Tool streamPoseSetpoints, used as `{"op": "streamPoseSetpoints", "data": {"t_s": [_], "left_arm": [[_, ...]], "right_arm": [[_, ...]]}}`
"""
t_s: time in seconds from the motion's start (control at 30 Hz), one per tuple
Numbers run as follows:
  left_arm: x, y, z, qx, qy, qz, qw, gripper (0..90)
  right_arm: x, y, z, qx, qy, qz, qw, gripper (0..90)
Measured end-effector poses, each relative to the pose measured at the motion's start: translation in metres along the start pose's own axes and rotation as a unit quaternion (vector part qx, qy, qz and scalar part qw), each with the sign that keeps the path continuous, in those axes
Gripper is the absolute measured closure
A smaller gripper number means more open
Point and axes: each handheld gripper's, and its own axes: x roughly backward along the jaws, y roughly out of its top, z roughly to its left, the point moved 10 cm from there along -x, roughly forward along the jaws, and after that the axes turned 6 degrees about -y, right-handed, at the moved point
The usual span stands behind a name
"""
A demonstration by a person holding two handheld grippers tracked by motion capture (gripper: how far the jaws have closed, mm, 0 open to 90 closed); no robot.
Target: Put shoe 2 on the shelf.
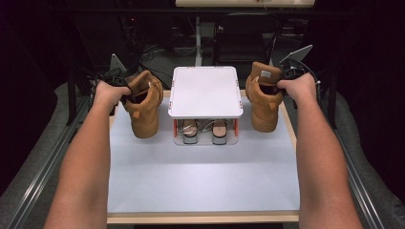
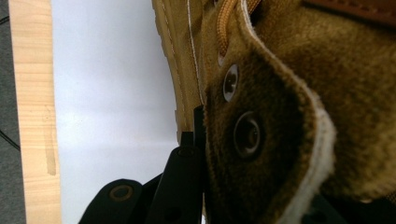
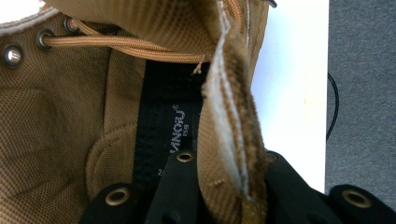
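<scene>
because each boot hangs from a thin pinch of its collar, we judge the main risk to be slipping; the soft suede edge could slide out from between the jaws, and a heavy sole would drop the boot onto the bench or knock it against the small white rack that stands between them with sandals under its shelf; a swing of either boot inward could also strike that rack; the left tool is closed nearly all the way on the collar flap of the left boot, which tilts just beside the rack's left side; the right tool is clamped tight on the collar edge of the right boot, at the rack's right side.
</scene>
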Motion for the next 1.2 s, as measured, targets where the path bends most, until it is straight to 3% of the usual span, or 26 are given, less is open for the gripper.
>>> {"op": "streamPoseSetpoints", "data": {"t_s": [0.27,0.5,0.8,1.2], "left_arm": [[0.022,0.007,-0.014,0.005,-0.014,-0.015,0.9998,86.1],[0.039,0.014,-0.025,-0.004,-0.008,-0.024,0.9997,86.0],[0.061,0.018,-0.039,-0.011,-0.020,-0.035,0.9991,85.9],[0.076,0.019,-0.048,-0.012,-0.013,-0.042,0.9989,85.7]], "right_arm": [[0.031,0.010,0.007,-0.001,0.001,-0.021,0.9998,85.7],[0.051,0.015,0.014,-0.002,-0.003,-0.031,0.9995,85.6],[0.063,0.019,0.024,-0.002,0.001,-0.043,0.9991,85.6],[0.073,0.020,0.031,-0.006,0.004,-0.052,0.9986,85.6]]}}
